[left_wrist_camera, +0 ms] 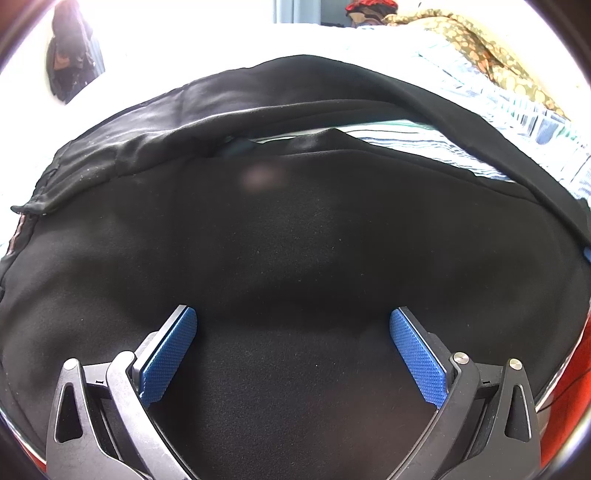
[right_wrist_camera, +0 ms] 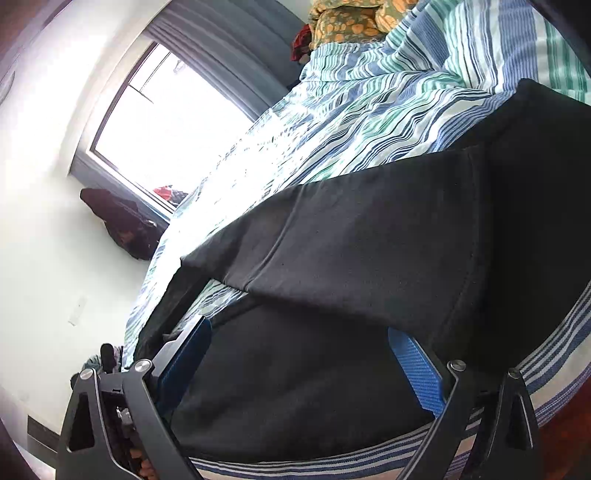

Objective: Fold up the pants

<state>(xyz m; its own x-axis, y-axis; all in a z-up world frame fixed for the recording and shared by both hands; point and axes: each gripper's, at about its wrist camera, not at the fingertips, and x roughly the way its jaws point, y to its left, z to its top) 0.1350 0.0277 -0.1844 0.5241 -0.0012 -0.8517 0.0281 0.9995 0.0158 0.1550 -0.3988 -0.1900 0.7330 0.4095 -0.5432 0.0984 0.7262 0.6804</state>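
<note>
Blue fingers (left_wrist_camera: 173, 354): left gripper (left_wrist_camera: 293, 319) spread wide, gripping nothing, low over the cloth.
Right gripper (right_wrist_camera: 299, 332): also wide, straddling a raised fold, likely ready to pinch it.
Pants (left_wrist_camera: 295, 240): black, spread on the bed (right_wrist_camera: 369, 103), partly folded.

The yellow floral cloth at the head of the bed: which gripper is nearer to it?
Hard to call; possibly the right. Both the left gripper and right gripper hang open over the black pants, with the floral cloth far off across the striped bedding.
</note>
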